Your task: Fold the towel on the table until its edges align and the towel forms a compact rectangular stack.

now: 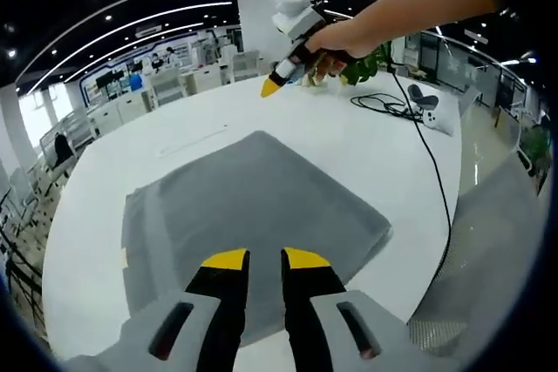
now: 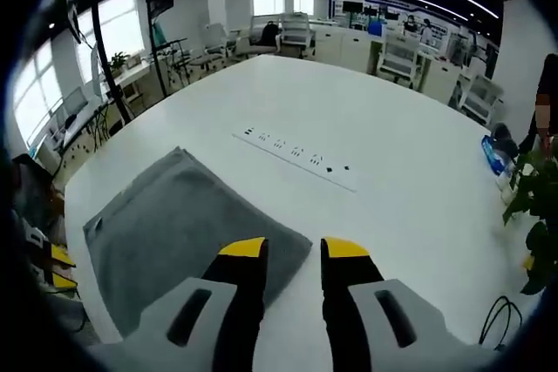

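Left tongs (image 1: 264,257) above grey towel (image 1: 261,198)

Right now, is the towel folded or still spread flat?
Spread flat: the gray towel lies as one sheet on the white table, with no stacked layers visible. Neither claw grips it.

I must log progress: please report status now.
Left gripper open, empty. Right gripper open, empty. Grey towel flat on white table, unfolded. Nothing on the towel.
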`<state>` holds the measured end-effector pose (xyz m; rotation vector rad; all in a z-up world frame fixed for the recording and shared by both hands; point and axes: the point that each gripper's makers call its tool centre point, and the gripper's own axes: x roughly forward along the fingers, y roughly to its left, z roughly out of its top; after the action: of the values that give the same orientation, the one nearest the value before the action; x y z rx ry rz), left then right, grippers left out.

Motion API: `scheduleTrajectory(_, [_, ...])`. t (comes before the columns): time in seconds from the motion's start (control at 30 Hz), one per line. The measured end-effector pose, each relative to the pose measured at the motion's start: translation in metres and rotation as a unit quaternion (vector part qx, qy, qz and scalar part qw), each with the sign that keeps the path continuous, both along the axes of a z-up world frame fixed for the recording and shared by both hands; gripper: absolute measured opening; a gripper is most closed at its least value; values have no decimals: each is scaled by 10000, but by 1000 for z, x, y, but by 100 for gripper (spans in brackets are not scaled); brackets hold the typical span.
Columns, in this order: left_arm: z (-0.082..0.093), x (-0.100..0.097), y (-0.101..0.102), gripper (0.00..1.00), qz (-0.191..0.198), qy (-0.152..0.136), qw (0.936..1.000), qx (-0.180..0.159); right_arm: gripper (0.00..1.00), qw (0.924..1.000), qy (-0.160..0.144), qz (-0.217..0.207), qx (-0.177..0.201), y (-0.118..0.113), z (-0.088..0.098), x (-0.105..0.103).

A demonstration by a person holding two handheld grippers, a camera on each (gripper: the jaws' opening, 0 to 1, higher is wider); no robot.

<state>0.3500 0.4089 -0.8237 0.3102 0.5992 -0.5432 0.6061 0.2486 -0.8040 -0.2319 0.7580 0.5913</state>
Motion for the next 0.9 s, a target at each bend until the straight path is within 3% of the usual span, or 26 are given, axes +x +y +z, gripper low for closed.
scheduleTrajectory(0.4, [1,4,-44,15,-361,-1,9993,-8,23,9994,120,-244,199,-29,-2,0])
scheduleTrajectory(0.5, [0,6,-53,15,-430,18,9991,-54,23,9984,157,-376,386,-33,-2,4])
scheduleTrajectory(0.9, [-6,4,-94,15,-758,80,9971,-63,22,9980,261,-340,459,-37,-15,11])
